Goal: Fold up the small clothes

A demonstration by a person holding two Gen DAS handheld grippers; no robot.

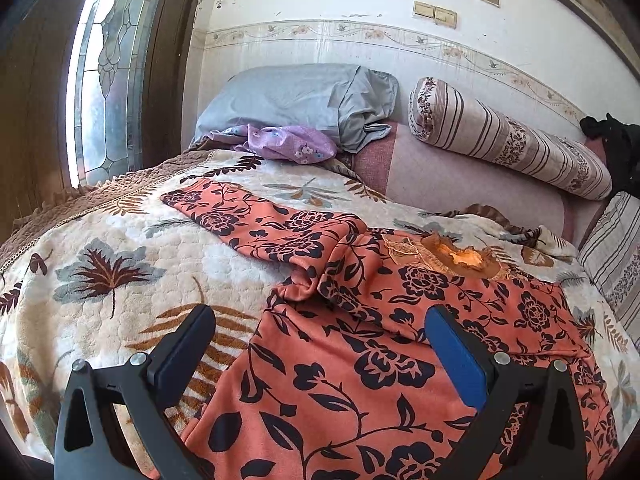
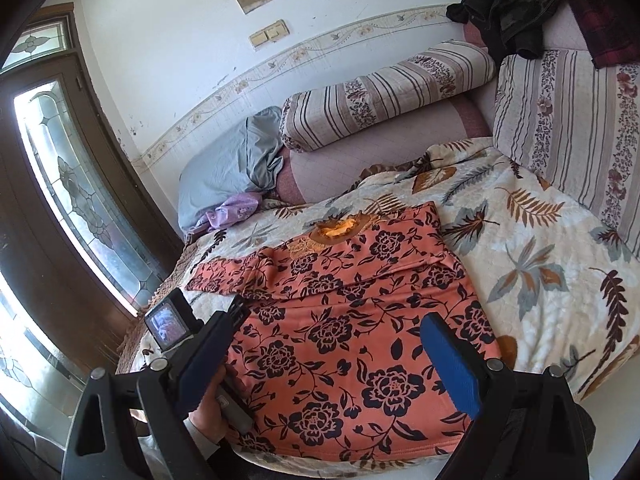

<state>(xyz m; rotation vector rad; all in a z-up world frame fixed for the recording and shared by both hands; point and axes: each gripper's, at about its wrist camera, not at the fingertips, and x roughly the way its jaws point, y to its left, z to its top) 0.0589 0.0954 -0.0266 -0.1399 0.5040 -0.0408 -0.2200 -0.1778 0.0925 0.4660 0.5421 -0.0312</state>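
An orange top with black flowers (image 1: 360,380) lies flat on the leaf-patterned blanket (image 1: 100,280), neckline (image 1: 460,256) toward the cushions. One sleeve (image 1: 240,216) stretches out to the far left. A fold line crosses the chest. My left gripper (image 1: 320,320) hangs open over the top's left side near the hem, holding nothing. In the right wrist view the same top (image 2: 360,340) fills the middle, with my right gripper (image 2: 336,316) open above its lower half and empty. A hand (image 2: 208,412) holds the other unit at the lower left, where its camera screen (image 2: 168,326) shows.
A grey pillow (image 1: 296,96) and a purple cloth (image 1: 288,144) lie at the head of the bed. A striped bolster (image 1: 500,136) and a striped cushion (image 2: 568,136) line the back and right. Dark clothes (image 2: 512,8) are piled above. A glazed door (image 2: 68,200) stands left.
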